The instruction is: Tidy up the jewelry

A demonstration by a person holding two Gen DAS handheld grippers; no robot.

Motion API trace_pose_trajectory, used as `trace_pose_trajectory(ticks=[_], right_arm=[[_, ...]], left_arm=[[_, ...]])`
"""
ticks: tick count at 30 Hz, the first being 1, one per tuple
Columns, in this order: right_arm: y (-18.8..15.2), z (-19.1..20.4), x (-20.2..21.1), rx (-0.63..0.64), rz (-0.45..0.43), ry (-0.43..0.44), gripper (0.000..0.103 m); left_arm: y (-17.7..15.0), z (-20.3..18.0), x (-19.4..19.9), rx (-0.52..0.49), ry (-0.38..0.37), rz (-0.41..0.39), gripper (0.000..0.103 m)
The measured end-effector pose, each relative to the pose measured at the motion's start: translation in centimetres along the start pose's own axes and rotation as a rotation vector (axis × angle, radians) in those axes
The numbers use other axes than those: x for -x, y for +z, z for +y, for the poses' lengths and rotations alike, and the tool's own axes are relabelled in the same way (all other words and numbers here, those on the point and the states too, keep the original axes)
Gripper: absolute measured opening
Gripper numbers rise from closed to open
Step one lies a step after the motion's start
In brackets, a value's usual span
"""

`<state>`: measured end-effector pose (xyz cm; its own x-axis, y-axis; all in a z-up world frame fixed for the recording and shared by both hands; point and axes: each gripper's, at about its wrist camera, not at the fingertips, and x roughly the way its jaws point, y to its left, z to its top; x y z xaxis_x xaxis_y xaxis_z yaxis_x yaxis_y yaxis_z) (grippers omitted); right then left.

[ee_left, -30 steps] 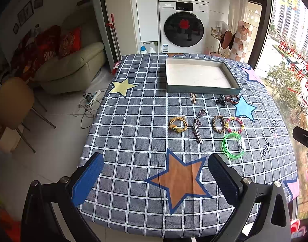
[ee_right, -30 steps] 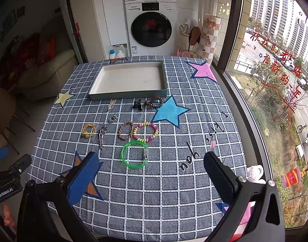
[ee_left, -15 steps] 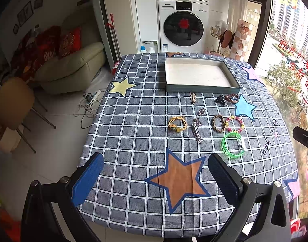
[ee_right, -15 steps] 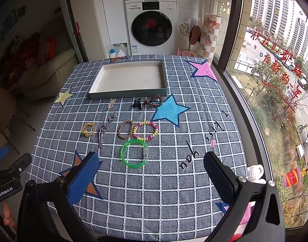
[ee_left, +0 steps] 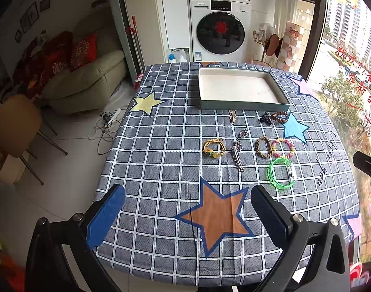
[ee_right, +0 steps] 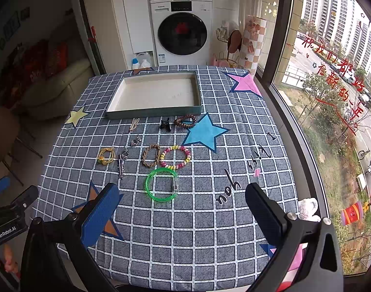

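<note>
**Right wrist view: nine loose pieces ahead, tray bare**

Right wrist view puts the green bangle (ee_right: 162, 184) nearest, lying flat just ahead of the right gripper (ee_right: 183, 209), left of its centre line; its jaws stand wide and hold nothing. The left gripper (ee_left: 187, 206), equally wide and bare, is farther from it, with the bangle off to its right. Beyond lie four more bracelets, two hair clips, a small charm and a pale tie: nine pieces in all, counted roughly. One tray (ee_right: 117, 112) sits past them, nothing in it, on the checked tablecloth (ee_right: 209, 231).
</note>
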<state>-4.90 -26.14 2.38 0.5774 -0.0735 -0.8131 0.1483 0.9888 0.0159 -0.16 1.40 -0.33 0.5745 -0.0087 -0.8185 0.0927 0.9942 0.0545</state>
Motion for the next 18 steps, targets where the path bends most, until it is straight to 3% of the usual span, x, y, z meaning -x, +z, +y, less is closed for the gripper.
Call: trace_pose_trajectory(ticks=[18], right_arm=[[0.00, 0.04, -0.02, 0.000, 0.001, -0.001, 0.103]], left_arm=[[-0.02, -0.21, -0.05, -0.007, -0.003, 0.000, 0.103]])
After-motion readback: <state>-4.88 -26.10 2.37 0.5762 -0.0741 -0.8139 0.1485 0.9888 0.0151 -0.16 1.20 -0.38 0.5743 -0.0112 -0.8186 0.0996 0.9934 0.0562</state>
